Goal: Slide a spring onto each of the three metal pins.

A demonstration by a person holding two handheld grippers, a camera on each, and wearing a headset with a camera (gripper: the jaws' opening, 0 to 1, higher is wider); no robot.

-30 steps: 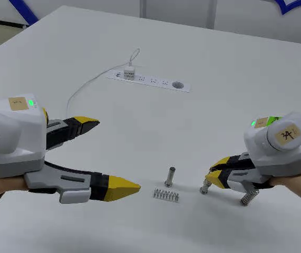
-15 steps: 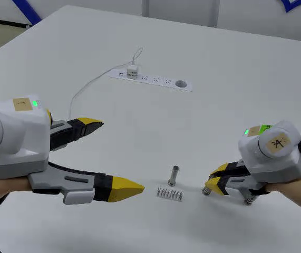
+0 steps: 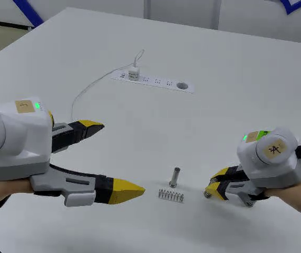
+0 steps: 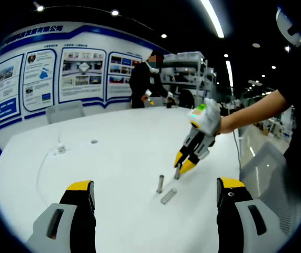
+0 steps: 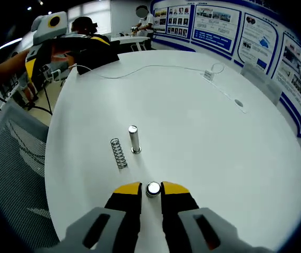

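A bare metal pin (image 3: 175, 176) stands upright on the white table (image 3: 219, 105), with a loose spring (image 3: 171, 195) lying just in front of it. To their right, my right gripper (image 3: 212, 188) is low on the table, its yellow tips closed around a second pin (image 3: 207, 194). From the right gripper view, that pin's round cap (image 5: 153, 188) sits pinched between the jaws of the right gripper (image 5: 151, 191), with the bare pin (image 5: 134, 139) and spring (image 5: 118, 153) beyond. A third pin with a spring (image 3: 248, 202) peeks from under the right gripper. My left gripper (image 3: 112, 158) hangs wide open at left, holding nothing.
A white power strip (image 3: 153, 81) with a plugged charger (image 3: 134, 74) and cable lies at the table's far middle. A grey chair (image 5: 13, 158) stands past the table edge. A person (image 4: 147, 79) stands at the far end of the room.
My right gripper has sunk lower over the table and its tips have settled around the pin. The left gripper has hardly moved. The head camera shifted slightly.
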